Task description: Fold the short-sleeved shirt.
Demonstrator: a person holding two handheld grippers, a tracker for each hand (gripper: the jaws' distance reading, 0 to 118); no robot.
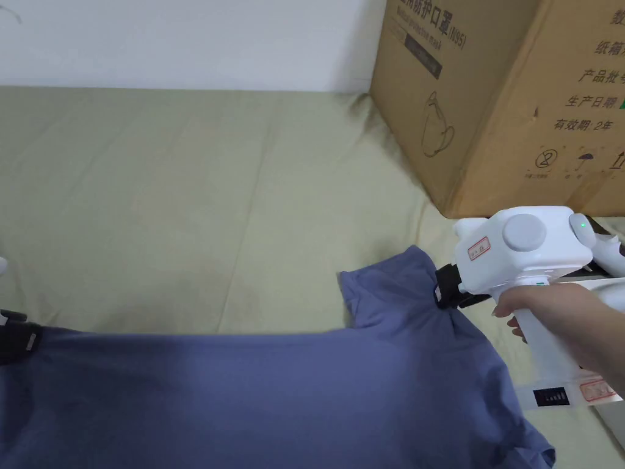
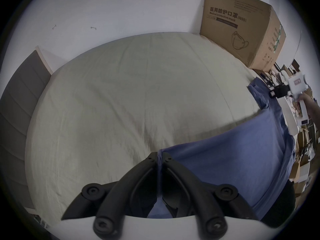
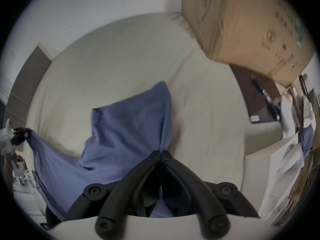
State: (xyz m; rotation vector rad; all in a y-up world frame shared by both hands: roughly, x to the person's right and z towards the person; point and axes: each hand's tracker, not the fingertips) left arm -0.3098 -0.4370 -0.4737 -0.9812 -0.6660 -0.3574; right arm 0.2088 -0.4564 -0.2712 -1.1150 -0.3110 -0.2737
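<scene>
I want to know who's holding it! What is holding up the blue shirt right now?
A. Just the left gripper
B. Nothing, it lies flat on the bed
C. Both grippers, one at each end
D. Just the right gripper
C: the left gripper and the right gripper each have their jaws closed on the blue shirt, stretched between them above the bed.
</scene>
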